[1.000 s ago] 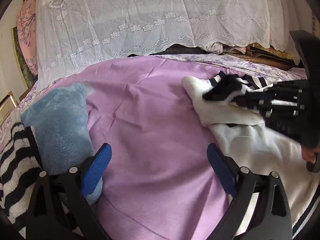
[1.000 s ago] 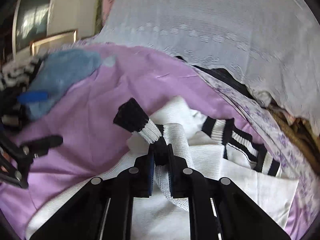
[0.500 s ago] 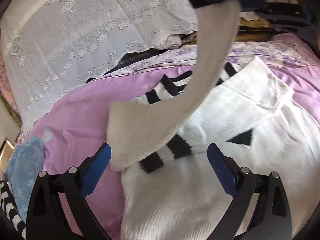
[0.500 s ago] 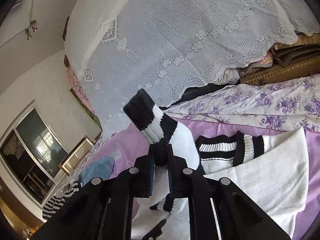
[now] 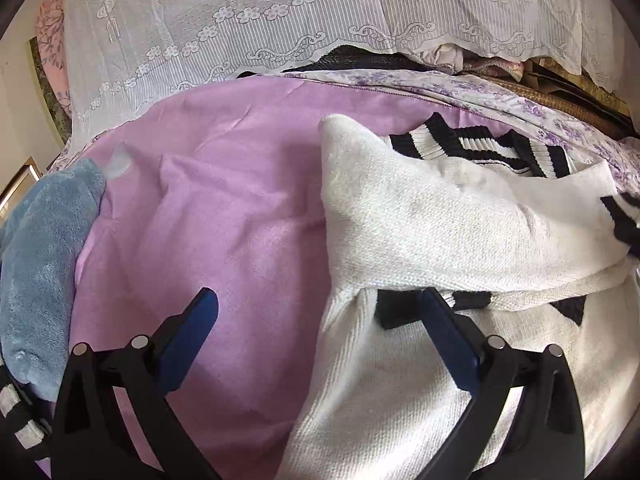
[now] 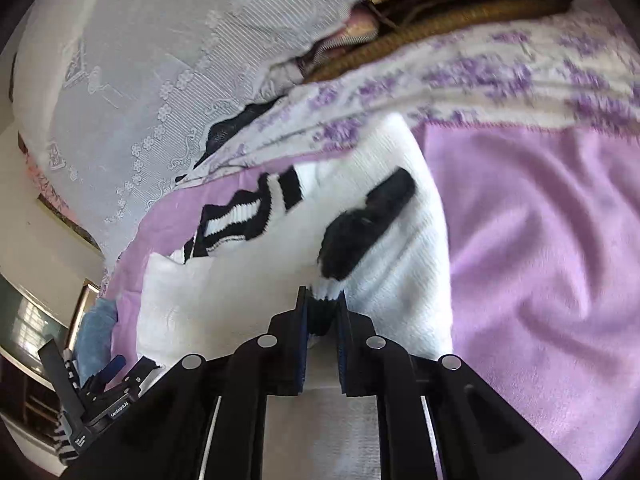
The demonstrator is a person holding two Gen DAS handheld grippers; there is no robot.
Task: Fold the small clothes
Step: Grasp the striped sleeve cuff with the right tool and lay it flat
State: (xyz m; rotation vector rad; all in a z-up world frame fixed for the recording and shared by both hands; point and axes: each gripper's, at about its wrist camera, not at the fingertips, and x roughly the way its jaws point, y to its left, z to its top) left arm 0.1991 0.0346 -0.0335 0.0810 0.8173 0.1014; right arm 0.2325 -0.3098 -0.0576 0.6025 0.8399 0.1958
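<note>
A white knit sweater [image 5: 420, 380] with black-and-white striped trim lies on the purple blanket [image 5: 224, 216]. One sleeve [image 5: 440, 220] is folded across its body toward the right. My right gripper [image 6: 322, 306] is shut on that sleeve's black-and-white cuff [image 6: 360, 232], holding it over the sweater [image 6: 224, 304]. My left gripper [image 5: 316, 312] stands open at the sweater's left edge, nothing between its blue pads; one finger is over the blanket, the other over the knit. In the right wrist view the left gripper [image 6: 100, 384] shows at lower left.
A blue fleece garment [image 5: 40, 264] and a black-and-white striped piece [image 5: 20, 412] lie at the left. A white lace cover [image 5: 280, 28] drapes a pile behind the bed, with a purple floral sheet [image 6: 500, 76] along the far edge. Bare blanket [image 6: 540, 260] lies right of the sweater.
My right gripper carried the cuff up, across and down to the right, folding the sleeve over the sweater's body, rolling as it went. My left gripper shifted toward the sweater's left edge and stayed open.
</note>
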